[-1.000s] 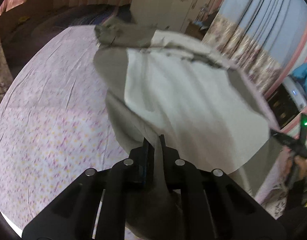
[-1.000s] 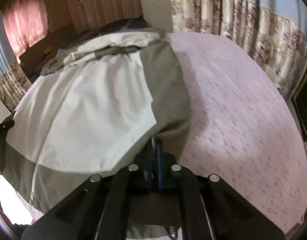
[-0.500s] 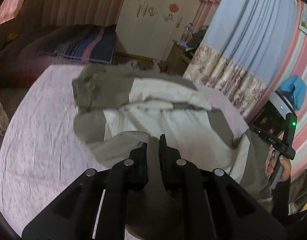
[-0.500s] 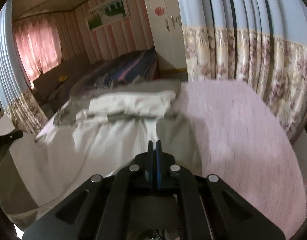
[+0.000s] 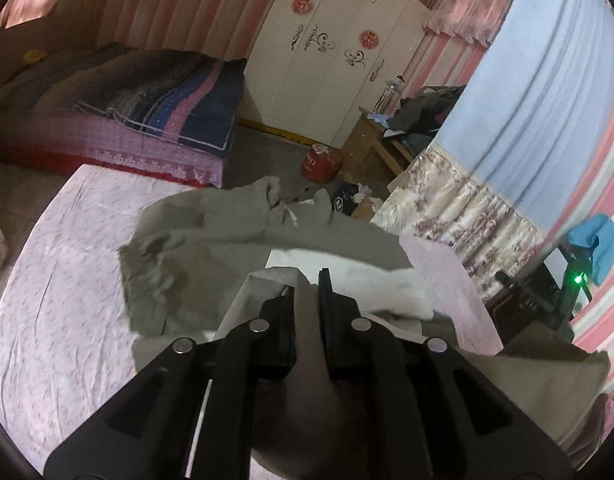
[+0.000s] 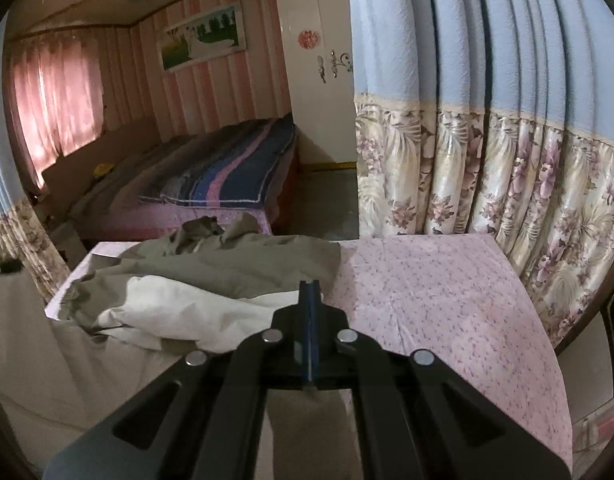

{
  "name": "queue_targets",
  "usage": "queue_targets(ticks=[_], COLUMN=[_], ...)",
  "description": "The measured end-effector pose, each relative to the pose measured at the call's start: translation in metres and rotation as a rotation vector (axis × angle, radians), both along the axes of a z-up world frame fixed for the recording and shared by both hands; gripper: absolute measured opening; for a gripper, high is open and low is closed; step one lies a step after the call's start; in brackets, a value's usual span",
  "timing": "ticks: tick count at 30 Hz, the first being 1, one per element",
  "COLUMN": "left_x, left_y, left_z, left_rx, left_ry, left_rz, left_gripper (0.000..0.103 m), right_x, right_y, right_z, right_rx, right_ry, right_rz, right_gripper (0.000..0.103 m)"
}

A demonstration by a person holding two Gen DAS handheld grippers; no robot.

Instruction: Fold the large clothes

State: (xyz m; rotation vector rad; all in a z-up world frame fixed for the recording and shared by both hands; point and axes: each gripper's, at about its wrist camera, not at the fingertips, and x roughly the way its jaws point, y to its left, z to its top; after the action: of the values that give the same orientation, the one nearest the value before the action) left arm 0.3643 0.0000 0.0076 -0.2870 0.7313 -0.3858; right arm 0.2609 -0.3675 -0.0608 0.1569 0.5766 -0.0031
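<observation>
Both clamped tight on the near hem, left gripper and right gripper, with the big olive-grey, white-lined cotton garment stretching straight ahead across the pink floral bedsheet, long axis running away.

We find two fisheye views, each mounted just behind a black two-finger gripper and looking forward and downward along its fingers. The left wrist view sits close above the left gripper and faces across the pink floral-print bedsheet toward the white double-door wardrobe. The right wrist view sits equally close above the right gripper and faces the blue curtain with a floral lower band. Both views share the grey-and-white crumpled garment, the sheet, the wardrobe and the far bed with a blue-and-pink striped quilt.
</observation>
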Motion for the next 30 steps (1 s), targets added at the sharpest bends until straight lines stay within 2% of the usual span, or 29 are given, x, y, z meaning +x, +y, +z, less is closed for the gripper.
queue_targets(ticks=[6, 9, 11, 15, 17, 18, 19, 21, 23, 25, 26, 28, 30], left_x=[0.055, 0.091, 0.117, 0.166, 0.189, 0.204, 0.213, 0.231, 0.236, 0.231, 0.226, 0.216, 0.203], left_y=[0.002, 0.007, -0.002, -0.029, -0.039, -0.045, -0.048, -0.058, -0.064, -0.065, -0.064, -0.062, -0.058], left_z=[-0.002, -0.011, -0.020, -0.050, -0.065, -0.077, -0.086, -0.104, -0.109, -0.102, -0.094, -0.082, -0.071], left_rx=[0.050, 0.047, 0.118, 0.229, 0.260, 0.289, 0.314, 0.365, 0.387, 0.355, 0.341, 0.318, 0.297], left_ry=[0.053, 0.113, 0.138, 0.210, 0.254, 0.283, 0.303, 0.344, 0.353, 0.333, 0.318, 0.301, 0.282], left_rz=[0.041, 0.059, 0.083, 0.093, 0.101, 0.105, 0.108, 0.099, 0.093, 0.080, 0.082, 0.064, 0.043], left_gripper=[0.006, 0.006, 0.006, 0.006, 0.006, 0.006, 0.006, 0.007, 0.013, 0.024, 0.025, 0.039, 0.047], right_x=[0.032, 0.055, 0.077, 0.093, 0.082, 0.074, 0.061, 0.046, 0.029, 0.023, 0.021, 0.023, 0.027], right_y=[-0.006, -0.008, -0.015, -0.043, -0.048, -0.050, -0.049, -0.046, -0.047, -0.048, -0.047, -0.043, -0.039], right_z=[0.009, 0.022, 0.029, 0.037, 0.036, 0.035, 0.032, 0.025, 0.013, -0.003, -0.012, -0.034, -0.056], right_rx=[-0.146, -0.242, -0.295, -0.159, -0.136, -0.141, -0.157, -0.165, -0.115, -0.056, -0.036, -0.017, -0.006], right_ry=[-0.026, -0.038, -0.023, 0.020, 0.023, 0.015, 0.004, 0.013, 0.043, 0.082, 0.104, 0.157, 0.205], right_rz=[-0.063, -0.101, -0.139, -0.125, -0.114, -0.118, -0.118, -0.107, -0.080, -0.050, -0.037, -0.018, -0.011], right_gripper=[0.000, 0.000, 0.000, 0.004, 0.027, 0.051, 0.058, 0.058, 0.061, 0.074, 0.074, 0.074, 0.074])
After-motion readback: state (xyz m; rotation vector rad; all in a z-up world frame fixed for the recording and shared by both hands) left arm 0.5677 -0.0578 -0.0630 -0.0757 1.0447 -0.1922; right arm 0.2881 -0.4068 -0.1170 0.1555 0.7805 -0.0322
